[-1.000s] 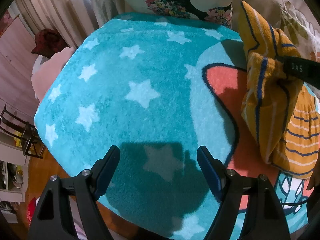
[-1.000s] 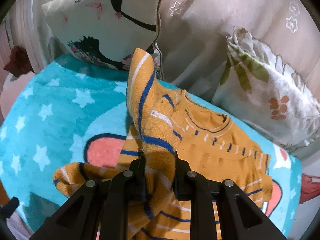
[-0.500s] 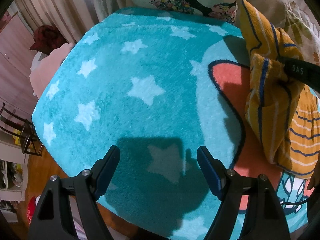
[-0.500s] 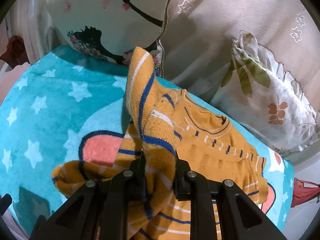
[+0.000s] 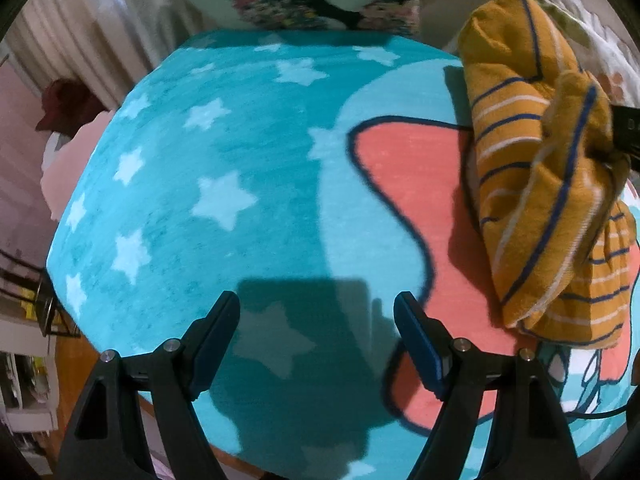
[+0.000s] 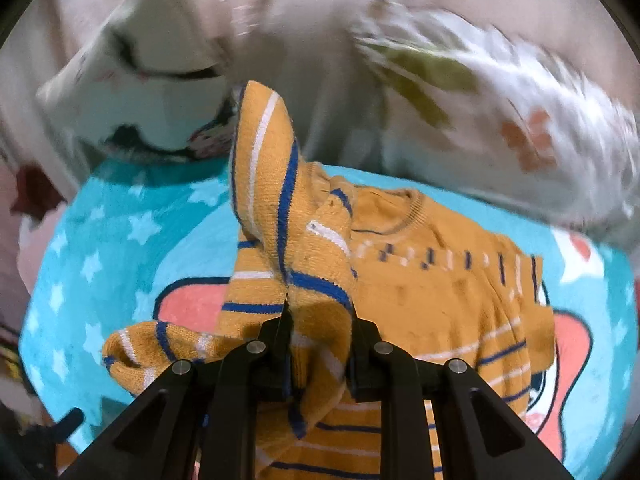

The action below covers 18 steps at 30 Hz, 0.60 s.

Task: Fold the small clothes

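A small mustard-yellow sweater [image 6: 432, 280] with blue and white stripes lies on a teal star-patterned blanket [image 6: 100, 248]. My right gripper [image 6: 320, 316] is shut on a bunched sleeve of the sweater and holds it up over the sweater's body. In the left wrist view the sweater [image 5: 536, 184] is at the right edge, with the right gripper's black finger reaching in there. My left gripper [image 5: 316, 328] is open and empty above the blanket [image 5: 208, 168], well left of the sweater.
Printed pillows [image 6: 500, 92] lean against the back behind the blanket. A pink cushion [image 5: 68, 168] and dark red object [image 5: 64, 104] lie off the blanket's left edge. Wooden floor and shelving [image 5: 28, 360] show lower left.
My right gripper has carried the held sleeve further across the sweater's body; the view is blurred by motion. My left gripper has shifted slightly toward the sweater and stays open.
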Available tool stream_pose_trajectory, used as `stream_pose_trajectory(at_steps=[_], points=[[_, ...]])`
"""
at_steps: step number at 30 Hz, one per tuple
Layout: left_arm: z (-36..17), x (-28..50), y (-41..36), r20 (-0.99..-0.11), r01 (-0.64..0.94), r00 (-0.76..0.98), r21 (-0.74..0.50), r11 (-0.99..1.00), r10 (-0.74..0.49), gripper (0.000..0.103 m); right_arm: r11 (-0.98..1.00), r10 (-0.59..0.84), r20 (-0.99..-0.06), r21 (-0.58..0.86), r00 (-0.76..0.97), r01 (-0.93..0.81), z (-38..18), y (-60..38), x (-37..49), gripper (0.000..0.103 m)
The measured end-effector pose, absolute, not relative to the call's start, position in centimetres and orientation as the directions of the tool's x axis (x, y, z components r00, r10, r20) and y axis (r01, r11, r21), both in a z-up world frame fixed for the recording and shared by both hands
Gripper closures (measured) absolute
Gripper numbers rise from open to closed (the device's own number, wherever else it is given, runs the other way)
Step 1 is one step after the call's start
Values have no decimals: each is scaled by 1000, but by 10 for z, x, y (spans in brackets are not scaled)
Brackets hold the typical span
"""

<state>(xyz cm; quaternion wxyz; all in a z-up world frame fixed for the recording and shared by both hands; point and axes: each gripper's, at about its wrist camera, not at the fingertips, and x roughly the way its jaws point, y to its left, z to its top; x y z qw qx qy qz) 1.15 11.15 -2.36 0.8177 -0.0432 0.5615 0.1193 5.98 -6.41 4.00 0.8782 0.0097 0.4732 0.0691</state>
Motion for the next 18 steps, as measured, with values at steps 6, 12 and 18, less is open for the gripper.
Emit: stream_pose_trajectory(at_steps=[6,12,18], points=[[-17,24,97,-927,-228,354,42,973,123,25,977,184,-833,212,522,-6,29,-137,62,83],[-9,36,80,-920,-203,382,10,979,88,25,940,235,-833,326,501,102,5,-211,58,83],[-7,43,54,-921,-158,386,-14,987,48,25,900,297,-815,413,497,139,-16,-262,49,83]])
